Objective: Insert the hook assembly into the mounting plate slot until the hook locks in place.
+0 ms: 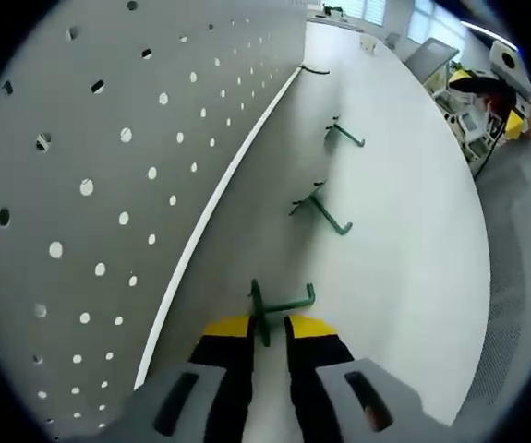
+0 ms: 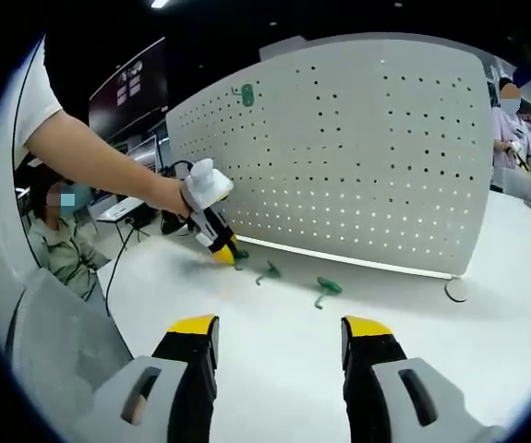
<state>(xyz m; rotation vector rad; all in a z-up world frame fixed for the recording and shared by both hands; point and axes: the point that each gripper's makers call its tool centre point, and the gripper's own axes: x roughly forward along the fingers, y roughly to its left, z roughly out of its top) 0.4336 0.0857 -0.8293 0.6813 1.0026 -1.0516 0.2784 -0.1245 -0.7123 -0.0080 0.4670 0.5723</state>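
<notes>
A grey pegboard mounting plate (image 1: 108,185) (image 2: 357,157) stands upright on the white table (image 1: 404,240). Three green hook assemblies lie along its foot. The nearest green hook (image 1: 267,306) has its back bar between the yellow-tipped jaws of my left gripper (image 1: 270,328), which stand narrow and shut on it. That gripper (image 2: 221,249), held by a person's hand, is tip-down on the table in the right gripper view. Two more hooks (image 1: 320,208) (image 1: 343,135) lie further along, also seen as hooks (image 2: 268,270) (image 2: 325,288). My right gripper (image 2: 281,332) hangs open above the table, holding nothing.
One green hook (image 2: 244,94) hangs high on the pegboard's left end. A black hook (image 1: 313,69) (image 2: 454,291) lies by the board's far end. A person sits at the left (image 2: 62,240), another stands at the right (image 2: 510,120). The table edge (image 1: 487,277) runs on the right.
</notes>
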